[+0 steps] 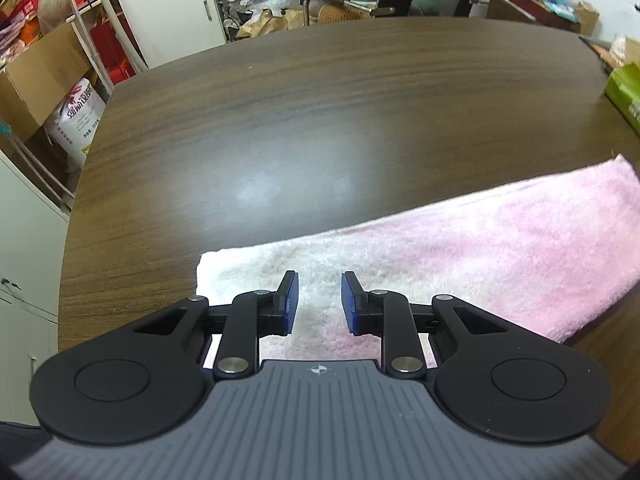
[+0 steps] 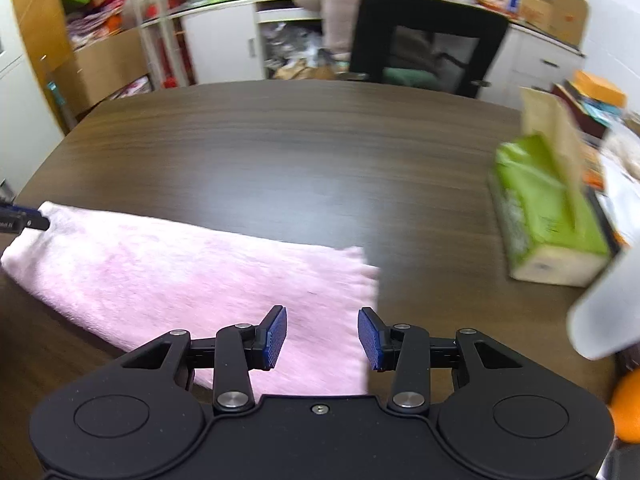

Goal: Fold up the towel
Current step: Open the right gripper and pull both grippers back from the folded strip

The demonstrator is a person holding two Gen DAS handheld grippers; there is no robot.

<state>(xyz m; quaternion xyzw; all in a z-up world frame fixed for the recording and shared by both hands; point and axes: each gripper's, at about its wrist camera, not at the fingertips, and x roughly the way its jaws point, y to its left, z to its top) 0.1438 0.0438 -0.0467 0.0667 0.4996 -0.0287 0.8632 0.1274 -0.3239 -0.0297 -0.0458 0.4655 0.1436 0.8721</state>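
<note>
A pink towel [image 1: 480, 248] lies folded into a long strip near the front edge of the dark wooden table [image 1: 320, 120]. My left gripper [image 1: 319, 304] is open and empty, just above the towel's left end. In the right wrist view the towel [image 2: 200, 280] stretches from far left to centre. My right gripper [image 2: 322, 340] is open and empty above the towel's right end, whose edge lies near the right finger. The tip of the left gripper [image 2: 24, 220] shows at the towel's far left corner.
A green tissue pack [image 2: 548, 216] stands on the table's right side and shows at the right edge of the left wrist view [image 1: 626, 92]. A black office chair [image 2: 428, 40] is behind the table. Cabinets, boxes and clutter line the room's left and back.
</note>
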